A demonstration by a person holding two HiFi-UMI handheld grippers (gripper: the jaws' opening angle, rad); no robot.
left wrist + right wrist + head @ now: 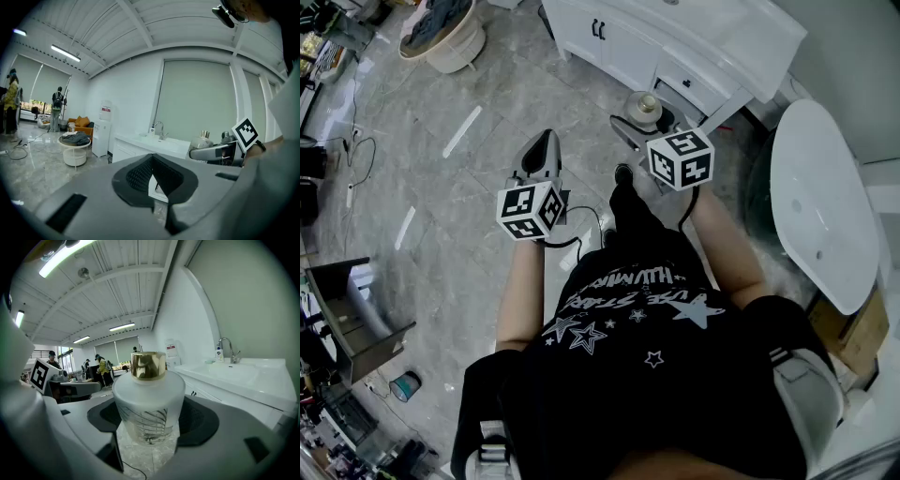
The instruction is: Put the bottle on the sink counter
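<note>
The white sink bench [675, 37] runs along the far wall, its basin [229, 371] and tap [226, 348] set into a bare top. The bottle [149, 404] is not on the bench yet: it hangs upright in the air in front of the bench, over the grey floor [469, 122], short of the bench's front edge.

The step in hand looks like the carry to the bench. To do it well, keep the bottle upright and lift it above the bench edge before moving it in. Pick a flat bare stretch of the bench beside the basin, not the basin's rim. Bring the base down flat until it bears fully on the bench, and only then loosen the hold. The frosted body looks smooth, so a slack squeeze could let it slip.

The right tongs [643, 120] stand wide and grasp the bottle by its round body, below the gold cap [148, 364]. The left tongs [546, 138] are clenched with nothing in them, farther from the bench than the right.
</note>
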